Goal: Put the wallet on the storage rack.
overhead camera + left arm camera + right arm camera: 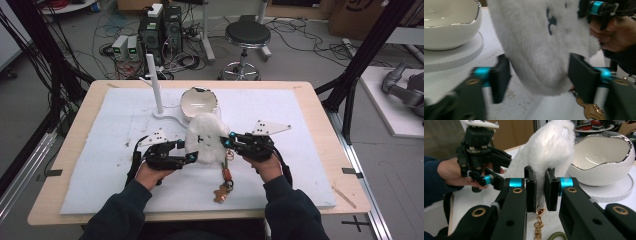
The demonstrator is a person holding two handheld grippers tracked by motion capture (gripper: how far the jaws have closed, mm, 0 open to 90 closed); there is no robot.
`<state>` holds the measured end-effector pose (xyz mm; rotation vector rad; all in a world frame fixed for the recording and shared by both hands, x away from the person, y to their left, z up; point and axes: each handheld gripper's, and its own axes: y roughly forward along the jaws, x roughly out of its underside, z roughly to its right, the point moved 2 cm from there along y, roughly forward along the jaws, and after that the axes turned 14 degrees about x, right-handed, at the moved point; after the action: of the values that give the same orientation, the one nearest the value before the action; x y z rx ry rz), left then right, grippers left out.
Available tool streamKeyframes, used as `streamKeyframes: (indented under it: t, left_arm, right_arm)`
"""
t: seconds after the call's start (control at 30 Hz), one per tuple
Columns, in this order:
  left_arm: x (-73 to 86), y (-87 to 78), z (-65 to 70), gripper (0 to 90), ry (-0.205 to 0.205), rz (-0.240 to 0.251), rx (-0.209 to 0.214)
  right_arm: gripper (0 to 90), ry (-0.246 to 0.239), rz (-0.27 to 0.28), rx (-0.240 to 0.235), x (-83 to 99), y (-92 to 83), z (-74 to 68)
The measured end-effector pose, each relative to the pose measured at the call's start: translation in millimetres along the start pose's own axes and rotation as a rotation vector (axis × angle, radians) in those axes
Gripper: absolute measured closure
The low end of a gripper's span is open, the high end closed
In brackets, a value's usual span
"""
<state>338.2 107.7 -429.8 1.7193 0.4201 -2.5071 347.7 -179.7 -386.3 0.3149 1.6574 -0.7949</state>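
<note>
Both grippers at the white furry pouch (206, 140), mid-table.

I see the right gripper (540, 188) clamped on its edge; the left gripper (537, 75) has jaws wide apart astride its lower end, near the white egg-shaped bowl (199, 103).

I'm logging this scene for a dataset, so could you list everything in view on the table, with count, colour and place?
Fluffy pouch: one, white, mid-table, between both grippers.
Bowl: one, white with a silver rim, behind the pouch on a round base.
Post: one, white, upright, left of the bowl.
Keychain: one, gold chain with a brown charm, on the mat below the pouch.
Mat: one, white, covering the table.
Left gripper: black, jaws open around the pouch.
Right gripper: black, jaws shut on the pouch.
</note>
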Motion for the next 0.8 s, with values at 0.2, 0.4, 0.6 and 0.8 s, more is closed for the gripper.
streamKeyframes:
  t: [0.2,0.4,0.6,0.8]
  left_arm:
    - [-1.4,-8.8,1.0,72.7,0.05,0.038,-0.007]
    - [-6.3,-21.8,2.6,77.2,0.13,0.061,0.026]
    - [-8.2,-22.2,9.3,77.8,0.178,0.045,0.12]
    - [-7.9,-22.7,7.8,77.8,0.165,0.026,0.117]
  right_arm:
    - [81.4,-0.011,-0.03,0.016,2.0,1.2,3.0]
    - [61.6,-0.039,-0.146,0.003,11.9,10.3,5.3]
    - [31.4,0.021,-0.113,-0.026,12.2,13.3,12.1]
    - [57.4,0.005,-0.116,-0.146,12.1,12.6,9.2]
